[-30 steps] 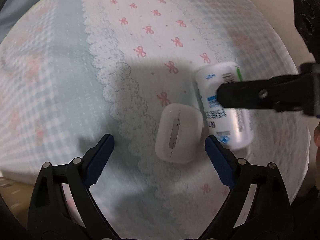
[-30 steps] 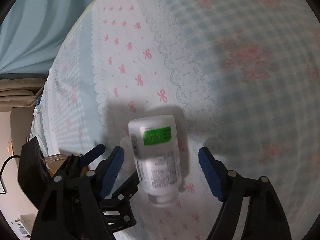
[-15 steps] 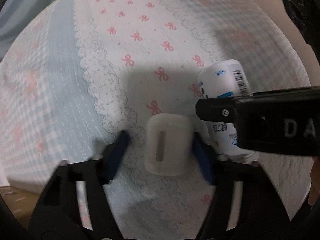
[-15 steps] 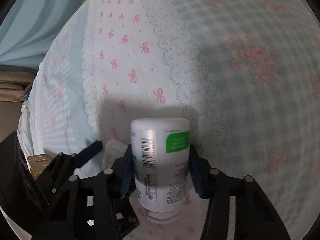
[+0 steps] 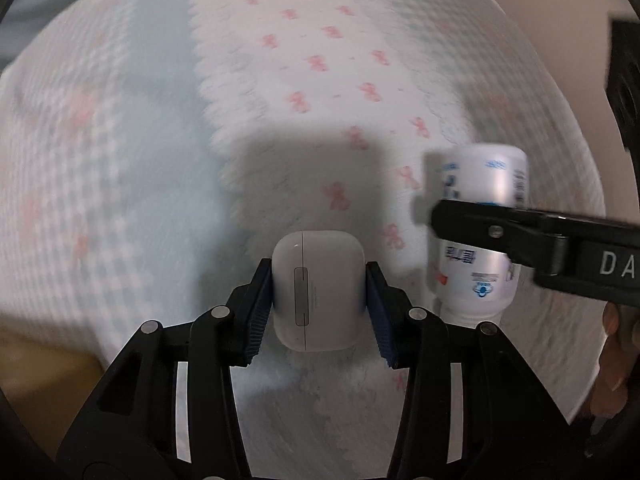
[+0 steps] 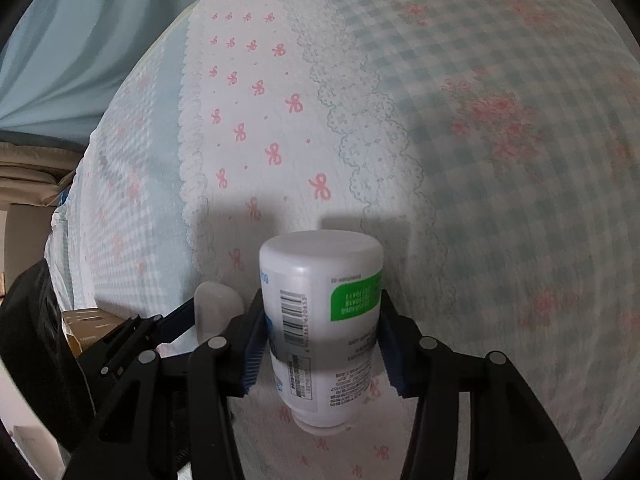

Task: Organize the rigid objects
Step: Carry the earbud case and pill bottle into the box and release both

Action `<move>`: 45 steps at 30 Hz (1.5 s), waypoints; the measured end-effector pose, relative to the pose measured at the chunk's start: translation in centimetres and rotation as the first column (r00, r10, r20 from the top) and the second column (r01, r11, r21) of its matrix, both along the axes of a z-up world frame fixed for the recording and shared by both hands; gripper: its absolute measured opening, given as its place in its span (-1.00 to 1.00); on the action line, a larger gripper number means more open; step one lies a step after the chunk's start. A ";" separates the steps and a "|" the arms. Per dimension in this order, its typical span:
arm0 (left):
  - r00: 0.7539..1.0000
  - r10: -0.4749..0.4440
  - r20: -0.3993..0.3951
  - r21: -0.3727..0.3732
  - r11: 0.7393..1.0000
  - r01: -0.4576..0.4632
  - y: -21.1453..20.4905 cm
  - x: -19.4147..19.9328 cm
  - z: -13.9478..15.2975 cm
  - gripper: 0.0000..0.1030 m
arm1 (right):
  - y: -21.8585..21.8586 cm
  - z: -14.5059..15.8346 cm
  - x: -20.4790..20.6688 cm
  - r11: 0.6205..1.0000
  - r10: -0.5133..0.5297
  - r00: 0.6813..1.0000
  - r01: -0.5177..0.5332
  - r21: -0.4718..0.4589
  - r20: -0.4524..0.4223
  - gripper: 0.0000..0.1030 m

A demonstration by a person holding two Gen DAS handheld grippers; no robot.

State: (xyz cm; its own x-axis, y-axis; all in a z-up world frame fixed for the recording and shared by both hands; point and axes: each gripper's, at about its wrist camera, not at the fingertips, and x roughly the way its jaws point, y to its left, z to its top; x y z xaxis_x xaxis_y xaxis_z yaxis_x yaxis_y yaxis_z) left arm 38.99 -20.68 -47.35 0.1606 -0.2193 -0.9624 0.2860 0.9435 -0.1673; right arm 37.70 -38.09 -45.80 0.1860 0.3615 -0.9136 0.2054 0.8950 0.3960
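Grips have changed since a second ago: your left gripper (image 5: pixel 319 292), then spread wide either side of the white earbud case (image 5: pixel 318 289), now has both blue pads pressed flat against the case's sides. Your right gripper (image 6: pixel 322 338), which was open around the white bottle (image 6: pixel 320 332), is now clamped on the bottle's body. Half a second ago both sets of fingers were just meeting their loads; the background blur in both views now suggests the cameras are moving.

In the left wrist view the case sits upright between the pads, hinge plate facing the lens, with the bottle (image 5: pixel 478 236) just beside it on the right, crossed by the right gripper's black finger (image 5: pixel 496 232). You cannot tell from either view whether the two objects are off the bedspread (image 5: pixel 160 160).

Open cloth lies to the far side and to the left of the case in the left view, and to the far side and right of the bottle in the right view. The bedspread's (image 6: pixel 500 160) left edge drops away near a cardboard box (image 6: pixel 84 324) and blue curtain (image 6: pixel 72 40) in the right wrist view.

Writing: the right gripper's finger shows "DA" in white, cut off by the frame. The bottle carries a barcode, a green label patch and small print, upside down and too small for you to read.
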 end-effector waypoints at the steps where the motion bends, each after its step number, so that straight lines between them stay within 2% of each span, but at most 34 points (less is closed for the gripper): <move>1: 1.000 0.023 -0.008 -0.009 1.000 -0.023 0.6 -0.1 0.1 -0.20 | 0.0 0.2 -0.2 1.000 -0.003 1.000 0.003 0.000 0.004 -0.10; 7: 0.995 0.101 -0.013 -0.034 0.994 -0.102 3.7 -1.4 1.3 -0.20 | -0.2 1.4 -1.4 1.000 -0.017 0.999 0.017 0.005 0.030 -0.11; 13: 0.990 0.141 0.027 -0.068 0.988 -0.139 5.3 -2.9 5.3 -0.20 | 0.1 4.6 -3.2 0.999 -0.029 0.996 0.028 0.019 0.085 -0.11; 19: 0.978 0.181 0.100 -0.126 0.978 -0.168 6.5 -6.1 12.2 -0.20 | 1.3 10.2 -5.9 1.000 -0.016 0.988 0.012 0.028 0.155 -0.11; 24: 0.967 0.186 0.173 -0.138 0.977 -0.164 7.5 -8.9 18.3 -0.20 | 2.6 15.5 -8.9 0.997 -0.017 0.980 0.001 0.079 0.196 -0.11; 31: 0.948 0.231 0.220 -0.167 0.966 -0.197 12.6 -13.2 25.5 -0.20 | 6.8 22.2 -12.4 0.991 0.030 0.969 -0.061 0.119 0.247 -0.11; 38: 0.923 0.288 0.254 -0.194 0.950 -0.243 19.2 -16.1 29.0 -0.20 | 12.6 25.7 -14.2 0.984 0.083 0.957 -0.123 0.127 0.277 -0.11; 45: 0.925 0.285 0.250 -0.213 0.948 -0.235 26.6 -16.6 29.7 -0.20 | 19.1 25.7 -15.4 0.981 0.057 0.964 -0.103 0.164 0.260 -0.11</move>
